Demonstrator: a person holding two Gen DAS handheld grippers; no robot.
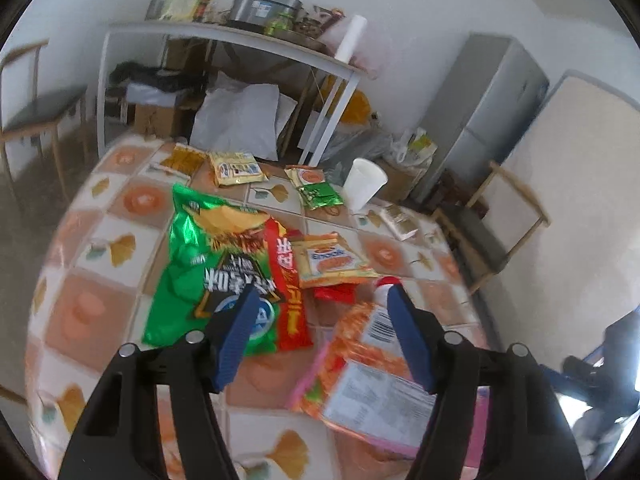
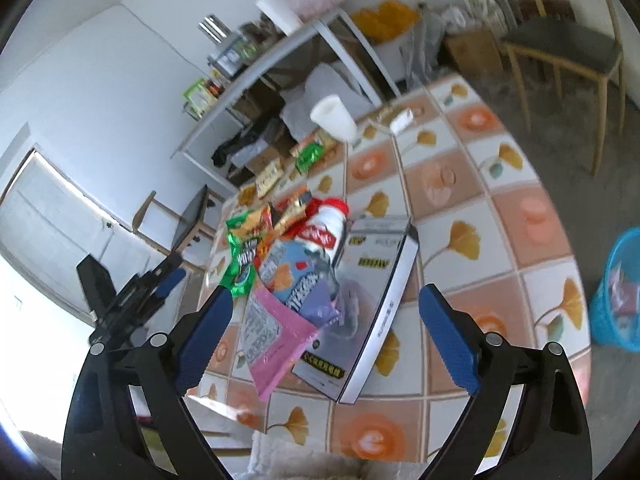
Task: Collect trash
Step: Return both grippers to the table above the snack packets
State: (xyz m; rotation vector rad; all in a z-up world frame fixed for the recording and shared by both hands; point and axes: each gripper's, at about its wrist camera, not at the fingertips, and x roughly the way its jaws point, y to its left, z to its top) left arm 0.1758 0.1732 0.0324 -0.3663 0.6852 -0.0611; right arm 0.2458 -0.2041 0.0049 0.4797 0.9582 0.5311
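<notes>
Both tongs hover wide and empty over the trash on the table (image 2: 516,248).
The boxed carton (image 2: 384,280) lies between the right tongs (image 2: 324,304), long axis 12 to 6; the left tongs (image 1: 320,304) straddle the orange packet (image 1: 360,364).

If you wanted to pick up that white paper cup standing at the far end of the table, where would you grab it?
I'd likely grip the white paper cup around its side wall, coming in level from the near side. It stands upright, mouth up, and its round tapered wall gives the fingers two opposite faces. Nothing crowds its near side.

White walls (image 1: 420,8), a cluttered shelf (image 1: 240,36), wooden chairs (image 2: 560,52), seemingly grey floor (image 2: 580,128).
</notes>
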